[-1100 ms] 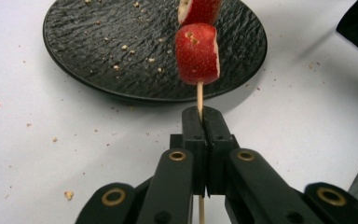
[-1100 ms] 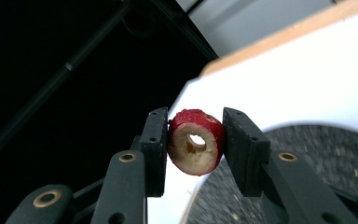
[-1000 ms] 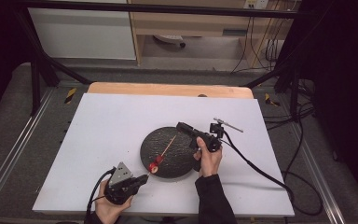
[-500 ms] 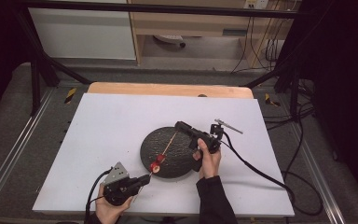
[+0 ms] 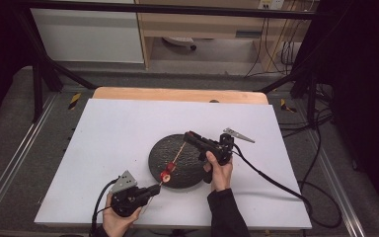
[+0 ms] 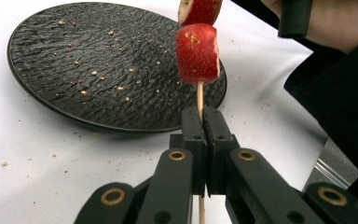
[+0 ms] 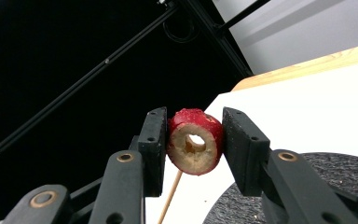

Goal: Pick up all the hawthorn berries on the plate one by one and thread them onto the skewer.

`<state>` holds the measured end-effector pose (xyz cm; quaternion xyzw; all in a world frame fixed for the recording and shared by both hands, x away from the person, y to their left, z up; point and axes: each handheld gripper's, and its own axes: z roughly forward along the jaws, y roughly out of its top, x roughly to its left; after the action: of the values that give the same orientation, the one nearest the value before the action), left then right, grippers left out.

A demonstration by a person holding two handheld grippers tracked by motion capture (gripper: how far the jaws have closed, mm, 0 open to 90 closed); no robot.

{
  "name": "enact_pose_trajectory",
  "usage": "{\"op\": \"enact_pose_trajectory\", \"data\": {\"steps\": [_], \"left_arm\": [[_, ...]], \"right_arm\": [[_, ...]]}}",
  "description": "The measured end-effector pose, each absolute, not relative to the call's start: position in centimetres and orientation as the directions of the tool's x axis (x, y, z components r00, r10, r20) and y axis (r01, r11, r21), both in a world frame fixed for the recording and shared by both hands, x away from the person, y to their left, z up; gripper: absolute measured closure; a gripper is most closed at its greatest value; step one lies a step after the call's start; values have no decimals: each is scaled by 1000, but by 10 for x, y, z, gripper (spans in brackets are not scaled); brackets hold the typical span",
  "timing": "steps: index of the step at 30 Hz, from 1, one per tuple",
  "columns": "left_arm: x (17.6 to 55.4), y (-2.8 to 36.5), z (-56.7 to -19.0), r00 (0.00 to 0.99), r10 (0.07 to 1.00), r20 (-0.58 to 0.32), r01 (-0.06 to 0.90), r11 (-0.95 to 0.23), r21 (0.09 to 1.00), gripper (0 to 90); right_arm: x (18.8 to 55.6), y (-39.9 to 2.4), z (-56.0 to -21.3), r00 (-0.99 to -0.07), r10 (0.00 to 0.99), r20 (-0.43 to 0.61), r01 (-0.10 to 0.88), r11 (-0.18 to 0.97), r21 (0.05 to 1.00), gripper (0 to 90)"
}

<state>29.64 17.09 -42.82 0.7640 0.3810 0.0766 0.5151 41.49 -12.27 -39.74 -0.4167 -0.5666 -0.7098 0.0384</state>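
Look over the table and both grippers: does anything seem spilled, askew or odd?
Small brown crumbs are scattered over the round black textured plate and onto the white table beside it. The thin wooden skewer slants over the plate, because the left gripper clamps its lower end.

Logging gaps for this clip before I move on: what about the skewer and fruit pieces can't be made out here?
- Right gripper view: whether the skewer tip has entered the cored fruit ring; the ring hides it.
- Left gripper view: the upper fruit piece is cut off by the top edge, so the count above the lower piece is unclear.
- High view: the fruit on the skewer is too small to count.
- Left gripper view: the skewer's lower end is hidden by the left tool.
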Motion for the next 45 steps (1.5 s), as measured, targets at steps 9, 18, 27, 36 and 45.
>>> {"op": "enact_pose_trajectory", "data": {"steps": [9,18,27,36,45], "left_arm": [[300,158,-427,660,692,-291,521,-143,842,886],[316,145,-422,657,703,-272,515,-155,843,886],[317,149,-427,666,701,-256,508,-176,843,886],[319,161,-427,674,704,-224,498,-208,842,885],[328,170,-420,693,695,-193,495,-264,828,883]], "right_arm": [[411,-115,-410,-677,429,597,510,-311,802,623],[406,-110,-417,-669,435,603,537,-278,796,621],[405,-113,-414,-665,490,563,537,-211,817,492],[404,-133,-407,-664,612,429,515,-41,856,191],[400,-166,-426,-648,708,282,536,161,828,53]]}}
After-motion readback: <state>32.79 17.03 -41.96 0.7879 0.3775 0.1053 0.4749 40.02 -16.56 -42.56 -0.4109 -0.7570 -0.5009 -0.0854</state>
